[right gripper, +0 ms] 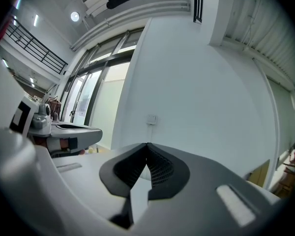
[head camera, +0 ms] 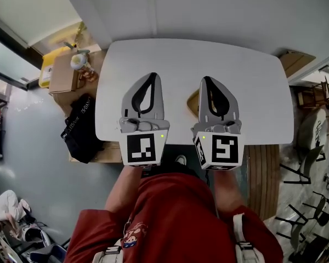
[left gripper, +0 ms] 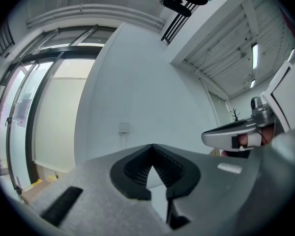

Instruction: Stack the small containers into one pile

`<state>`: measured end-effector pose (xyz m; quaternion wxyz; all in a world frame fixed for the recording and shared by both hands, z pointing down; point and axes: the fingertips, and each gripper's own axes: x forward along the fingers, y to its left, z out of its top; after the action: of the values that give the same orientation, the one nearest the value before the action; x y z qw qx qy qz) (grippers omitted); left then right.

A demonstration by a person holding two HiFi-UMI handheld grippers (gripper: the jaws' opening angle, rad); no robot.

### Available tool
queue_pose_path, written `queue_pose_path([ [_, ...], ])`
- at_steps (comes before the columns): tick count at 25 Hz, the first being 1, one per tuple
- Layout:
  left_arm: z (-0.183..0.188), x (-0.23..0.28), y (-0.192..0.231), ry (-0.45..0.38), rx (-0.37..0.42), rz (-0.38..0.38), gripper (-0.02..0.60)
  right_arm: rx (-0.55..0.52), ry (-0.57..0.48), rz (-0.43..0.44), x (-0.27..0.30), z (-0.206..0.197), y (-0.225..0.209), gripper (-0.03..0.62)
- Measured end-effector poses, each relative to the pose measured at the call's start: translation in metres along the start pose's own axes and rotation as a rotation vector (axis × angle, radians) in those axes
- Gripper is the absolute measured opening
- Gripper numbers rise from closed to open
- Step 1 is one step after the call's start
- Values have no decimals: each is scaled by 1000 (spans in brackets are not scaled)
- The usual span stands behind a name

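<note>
Both grippers are held side by side over the near half of a white table [head camera: 241, 81]. My left gripper [head camera: 152, 75] is shut with its tips touching and nothing between them; in its own view the left gripper [left gripper: 151, 145] points at a bare white wall. My right gripper [head camera: 206, 79] is shut and empty too, and the right gripper [right gripper: 146, 144] faces the same wall. A tan object [head camera: 192, 103] peeks out at the right gripper's left side, mostly hidden, and I cannot tell what it is. No small container shows plainly in any view.
Left of the table stand a cardboard box [head camera: 63, 74] and a yellow bin [head camera: 46, 67], with a black bag [head camera: 79, 127] in front of them. A slatted wooden bench [head camera: 263, 174] lies under the table's near right corner. Dark chairs [head camera: 312, 169] stand further right.
</note>
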<state>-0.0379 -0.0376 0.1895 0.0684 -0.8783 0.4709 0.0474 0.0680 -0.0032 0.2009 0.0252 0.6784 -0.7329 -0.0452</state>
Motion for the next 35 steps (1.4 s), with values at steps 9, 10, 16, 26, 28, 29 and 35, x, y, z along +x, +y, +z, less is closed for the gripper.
queue_pose_path([
  [9,-3,8,13,8,17,-11,0,-16,25,2,15,-4,10,-1],
  [10,-4,9,15,13,19,-11,0,-19,29,5,17,-5,12,0],
  [16,-9,10,32,13,22,9,0,-30,40,21,30,-8,22,-1],
  [26,-19,11,45,29,27,25,0,-42,30,33,40,-6,31,0],
  [28,-17,11,47,21,24,28,0,-40,34,32,41,-7,32,0],
  [29,-17,12,48,22,23,29,0,-39,36,32,42,-7,31,0],
  [35,-16,12,48,22,28,33,0,-40,36,24,41,-8,28,0],
])
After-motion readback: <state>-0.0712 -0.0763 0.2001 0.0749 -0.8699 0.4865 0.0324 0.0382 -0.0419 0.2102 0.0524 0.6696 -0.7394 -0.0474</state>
